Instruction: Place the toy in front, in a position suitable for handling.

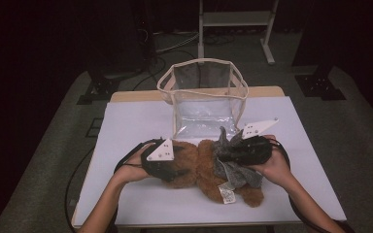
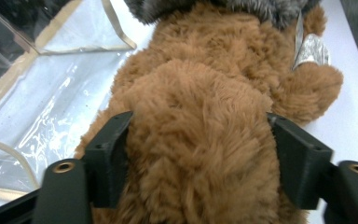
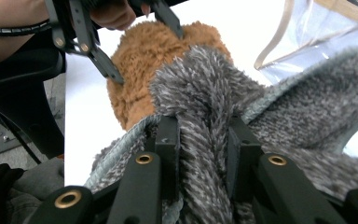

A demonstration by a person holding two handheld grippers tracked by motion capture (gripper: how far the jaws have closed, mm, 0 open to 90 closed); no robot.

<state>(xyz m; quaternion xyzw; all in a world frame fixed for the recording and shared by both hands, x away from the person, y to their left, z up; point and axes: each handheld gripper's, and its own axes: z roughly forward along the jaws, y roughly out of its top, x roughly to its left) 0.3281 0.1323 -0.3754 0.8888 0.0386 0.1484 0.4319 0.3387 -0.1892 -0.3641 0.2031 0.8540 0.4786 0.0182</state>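
Plush toy (image 1: 201, 170) — brown, shaggy pile, lay lengthwise across the white tabletop (image 1: 126, 126), a white sewn-in label (image 1: 228, 194) at its lower end. Grey knitted garment (image 1: 233, 165) — fuzzy, rumpled, partly wrapped around the toy's middle, one fold raised. Clear plastic bag (image 1: 201, 99) with cream trim stood upright and open-topped just behind the toy, its handles arched above the mouth.

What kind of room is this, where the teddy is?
Probably a recording room or lab, not a home. The white table sits in a dark space, cables trail over the grey floor behind it, a metal stand's legs rise beyond, and each hand holds a camera-carrying claw on the teddy.
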